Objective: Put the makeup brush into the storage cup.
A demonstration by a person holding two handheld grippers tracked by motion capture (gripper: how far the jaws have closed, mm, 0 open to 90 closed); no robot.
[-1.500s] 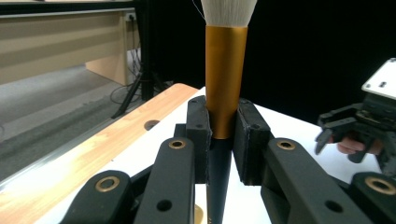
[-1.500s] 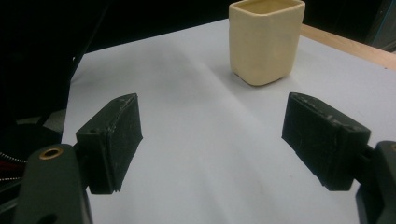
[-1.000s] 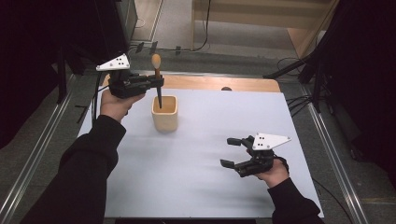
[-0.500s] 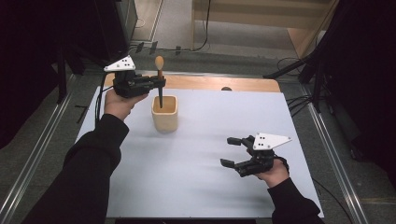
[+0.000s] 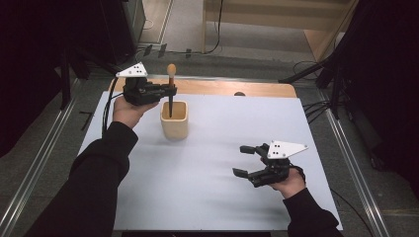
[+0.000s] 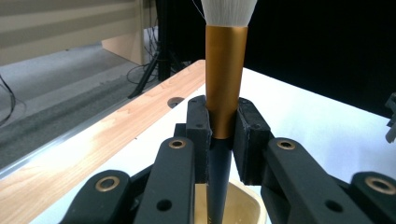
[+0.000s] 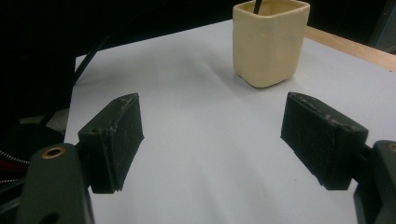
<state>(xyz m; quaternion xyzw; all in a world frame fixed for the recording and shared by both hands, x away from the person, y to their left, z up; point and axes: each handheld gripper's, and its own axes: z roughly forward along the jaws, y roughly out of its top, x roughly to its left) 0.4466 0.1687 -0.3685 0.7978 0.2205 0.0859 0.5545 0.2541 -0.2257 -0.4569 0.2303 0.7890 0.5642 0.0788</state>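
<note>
Clamping the upright brush (image 6: 225, 79), gold ferrule, black handle, the left hand-held gripper (image 6: 223, 133); right released.

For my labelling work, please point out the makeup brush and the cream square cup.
makeup brush with gold ferrule (image 6: 226, 79), left gripper view, on the ferrule.
cream square cup (image 7: 268, 44), right gripper view, on its front wall.

The cup (image 5: 174, 120) stands on the table (image 5: 212, 197), left of centre and toward the far side. A brush (image 5: 171, 89) stands upright in the cup, its head above the rim, with the left gripper (image 5: 170, 92) clamped on its shaft from the left (just above the cup's mouth). The right gripper (image 5: 243, 160) rests well apart, near the table's right front, jaws spread and pointing left. Beyond the table's far edge lies the floor (image 5: 188, 29), with cables (image 5: 306, 66) at the far right
</note>
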